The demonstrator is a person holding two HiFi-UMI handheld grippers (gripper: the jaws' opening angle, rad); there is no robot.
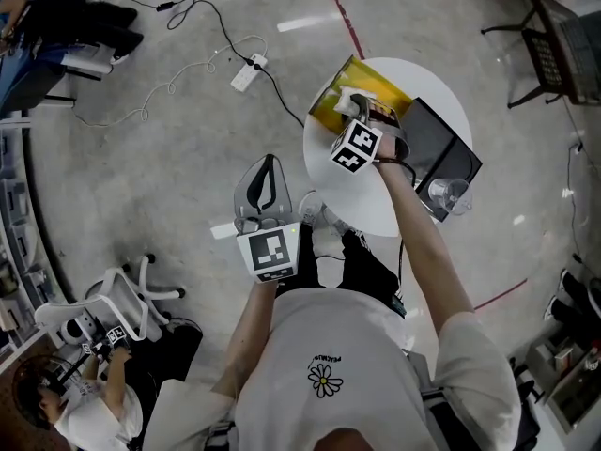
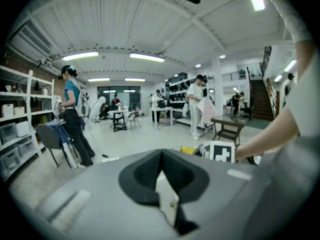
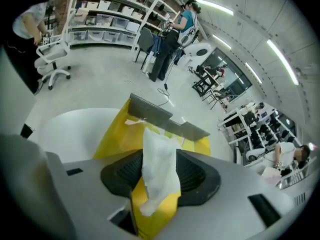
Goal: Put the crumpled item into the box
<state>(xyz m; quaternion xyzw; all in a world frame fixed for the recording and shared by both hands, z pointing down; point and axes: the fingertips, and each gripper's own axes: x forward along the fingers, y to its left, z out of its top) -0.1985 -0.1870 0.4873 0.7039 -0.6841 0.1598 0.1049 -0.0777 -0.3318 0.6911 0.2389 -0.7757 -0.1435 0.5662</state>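
On the round white table [image 1: 376, 209] stands an open yellow box [image 1: 340, 97], which fills the middle of the right gripper view [image 3: 112, 134] with its grey flaps at the far side. My right gripper [image 1: 362, 113] points steeply down over the box mouth. A crumpled white paper [image 3: 159, 166] hangs between its black pads [image 3: 197, 176], which stand apart, so the gripper [image 3: 160, 156] is open; the paper [image 1: 355, 100] shows as a pale patch in the head view. My left gripper [image 1: 267, 163] hovers off the table's near left side, over the floor, its fingers meeting at the tip [image 2: 161, 156] with nothing held.
A black tray [image 1: 441, 144] with a clear plastic cup [image 1: 449, 194] lies on the table right of the box. A power strip [image 1: 247, 71] and cables run over the floor at the back. A white office chair [image 1: 122, 299] and a seated person are at lower left.
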